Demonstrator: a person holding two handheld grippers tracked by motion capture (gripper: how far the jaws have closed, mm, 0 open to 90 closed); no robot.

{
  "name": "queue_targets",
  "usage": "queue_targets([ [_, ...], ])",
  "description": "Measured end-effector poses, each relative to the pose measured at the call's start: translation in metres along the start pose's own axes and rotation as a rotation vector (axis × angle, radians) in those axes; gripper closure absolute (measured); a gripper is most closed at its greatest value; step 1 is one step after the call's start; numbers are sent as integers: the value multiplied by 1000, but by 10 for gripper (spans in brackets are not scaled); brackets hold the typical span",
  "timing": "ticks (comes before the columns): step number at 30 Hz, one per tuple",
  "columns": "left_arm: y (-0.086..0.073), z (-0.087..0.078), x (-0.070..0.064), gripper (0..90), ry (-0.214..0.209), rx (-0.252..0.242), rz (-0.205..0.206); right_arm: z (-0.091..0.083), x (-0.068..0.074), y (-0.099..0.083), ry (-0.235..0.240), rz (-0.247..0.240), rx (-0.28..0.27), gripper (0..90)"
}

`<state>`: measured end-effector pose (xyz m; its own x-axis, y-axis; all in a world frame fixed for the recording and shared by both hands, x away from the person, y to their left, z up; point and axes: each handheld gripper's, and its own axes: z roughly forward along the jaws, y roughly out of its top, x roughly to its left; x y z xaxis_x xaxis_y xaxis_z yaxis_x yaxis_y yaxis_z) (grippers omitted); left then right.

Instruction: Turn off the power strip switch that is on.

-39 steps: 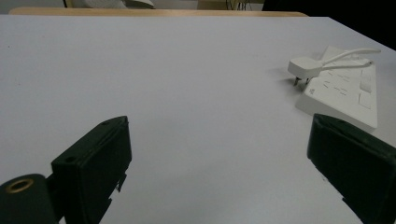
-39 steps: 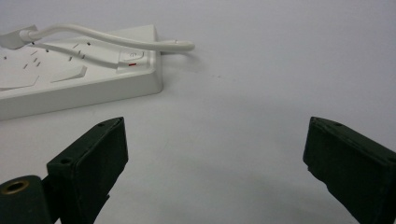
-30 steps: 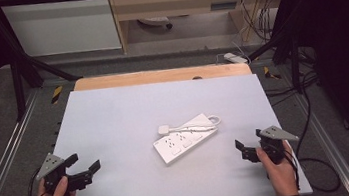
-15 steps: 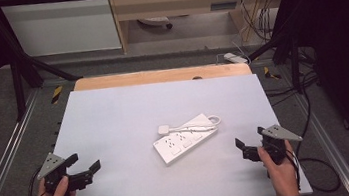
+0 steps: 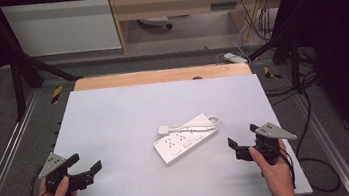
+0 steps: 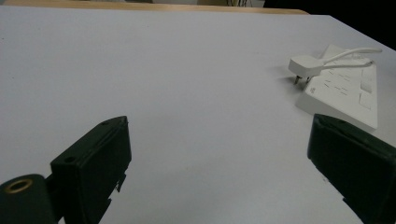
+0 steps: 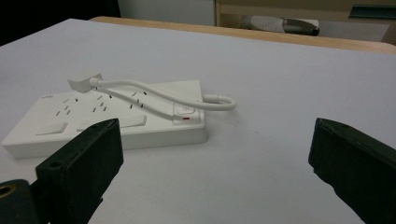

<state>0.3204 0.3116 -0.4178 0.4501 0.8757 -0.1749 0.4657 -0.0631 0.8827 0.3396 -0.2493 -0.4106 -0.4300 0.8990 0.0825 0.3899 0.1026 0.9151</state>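
A pale grey table with a wooden back edge is seen, with dark floor and cables beyond it. Near its middle, a little toward the right, a white power strip lies flat, and its short cord is looped over the top so that the plug rests at the strip's far corner, pins down on the table.

The right gripper is held just beside the strip, jaws spread wide and nothing gripped. The left gripper is held well apart from it, near the front left edge, likewise spread and empty.

The strip is light and lies on a smooth surface, so it is likely to be pushed or spun away if one jaw meets it first. The plug may be dragged off, and the strip tugged along, if the cord is caught instead. If the plug is pinched at its rounded edge, it may slip out.
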Motion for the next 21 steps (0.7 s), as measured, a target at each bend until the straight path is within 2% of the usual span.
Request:
queue_targets([
  [6, 0, 1, 0, 62, 6, 7, -3, 4, 5, 6, -3, -9, 7, 29],
  [13, -1, 1, 0, 62, 10, 9, -1, 14, 9, 21, -2, -17, 9, 36],
  [21, -1, 2, -2, 62, -1, 11, 5, 24, 17, 32, 26, -28, 10, 45],
])
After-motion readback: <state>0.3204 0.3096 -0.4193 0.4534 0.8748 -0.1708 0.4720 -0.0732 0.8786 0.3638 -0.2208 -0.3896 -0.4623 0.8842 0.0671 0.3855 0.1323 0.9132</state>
